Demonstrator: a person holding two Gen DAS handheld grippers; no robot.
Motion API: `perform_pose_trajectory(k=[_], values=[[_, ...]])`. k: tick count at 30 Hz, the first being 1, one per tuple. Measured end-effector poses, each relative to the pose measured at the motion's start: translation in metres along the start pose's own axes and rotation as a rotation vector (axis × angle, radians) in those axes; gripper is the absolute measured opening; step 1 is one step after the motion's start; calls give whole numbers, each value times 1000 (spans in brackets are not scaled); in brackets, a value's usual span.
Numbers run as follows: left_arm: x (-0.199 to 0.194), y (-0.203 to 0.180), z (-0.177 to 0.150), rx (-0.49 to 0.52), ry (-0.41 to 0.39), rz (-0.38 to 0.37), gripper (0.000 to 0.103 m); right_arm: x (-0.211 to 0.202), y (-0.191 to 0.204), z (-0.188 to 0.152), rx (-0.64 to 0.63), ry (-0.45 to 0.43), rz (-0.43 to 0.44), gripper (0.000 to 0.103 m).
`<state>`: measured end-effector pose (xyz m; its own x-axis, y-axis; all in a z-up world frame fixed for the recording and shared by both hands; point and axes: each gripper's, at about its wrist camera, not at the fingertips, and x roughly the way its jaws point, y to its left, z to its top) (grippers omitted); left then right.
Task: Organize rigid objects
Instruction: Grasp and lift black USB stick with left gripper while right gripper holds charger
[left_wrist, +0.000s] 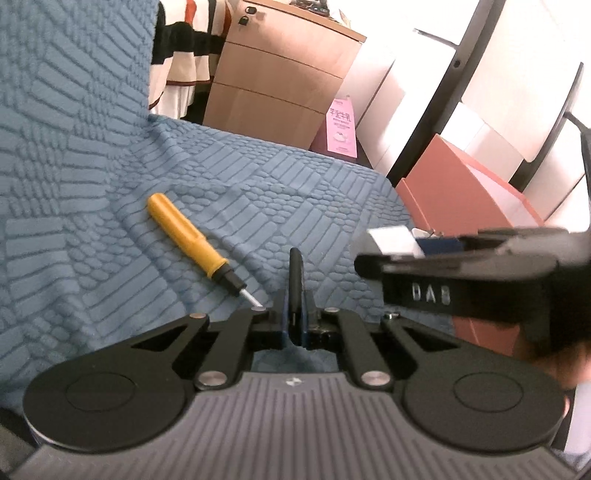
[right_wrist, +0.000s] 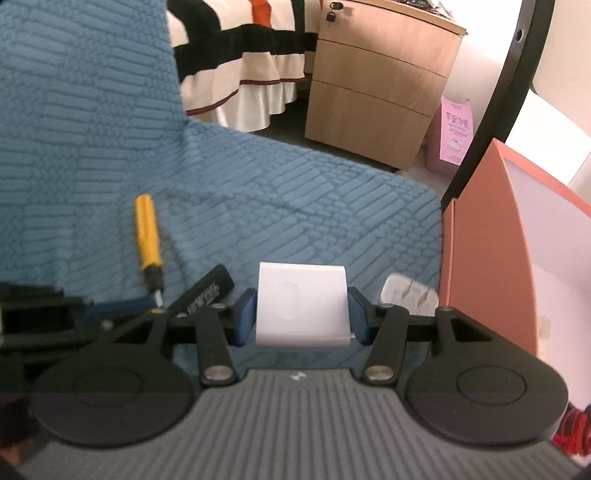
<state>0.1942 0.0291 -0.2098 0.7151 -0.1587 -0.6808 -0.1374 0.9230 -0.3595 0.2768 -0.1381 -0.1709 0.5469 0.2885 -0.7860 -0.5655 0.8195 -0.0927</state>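
My left gripper (left_wrist: 295, 317) is shut on a thin black bar (left_wrist: 295, 277) that sticks forward between its blue pads; the same bar shows in the right wrist view (right_wrist: 207, 291). My right gripper (right_wrist: 301, 314) is shut on a white rounded block (right_wrist: 301, 306), held above the blue textured sofa cover (right_wrist: 295, 192). A yellow-handled screwdriver (left_wrist: 192, 243) lies on the cover, just left of the left gripper's tip; it also shows in the right wrist view (right_wrist: 147, 236). The right gripper (left_wrist: 436, 269) crosses the left wrist view at the right.
An orange open box (right_wrist: 491, 251) with a white inside stands right of the sofa, and shows in the left wrist view (left_wrist: 461, 184). A small white-grey object (right_wrist: 406, 291) lies by its wall. A wooden drawer cabinet (right_wrist: 376, 81) and a pink carton (right_wrist: 454, 133) stand behind.
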Motion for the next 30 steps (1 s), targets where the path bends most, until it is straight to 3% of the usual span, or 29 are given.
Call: perform_pose_trajectory(k=[9, 19, 24, 30], values=[[-29, 2, -5, -48, -13, -41, 6, -24, 24, -33, -26, 48, 33, 55], [2, 14, -17, -121, 144, -58, 6, -18, 46, -51, -122, 71, 7, 55], [5, 22, -15, -154, 145, -45, 7, -16, 45, -54, -119, 82, 10, 55], [9, 13, -9, -65, 146, -65, 19, -16, 43, -56, -115, 81, 15, 55]])
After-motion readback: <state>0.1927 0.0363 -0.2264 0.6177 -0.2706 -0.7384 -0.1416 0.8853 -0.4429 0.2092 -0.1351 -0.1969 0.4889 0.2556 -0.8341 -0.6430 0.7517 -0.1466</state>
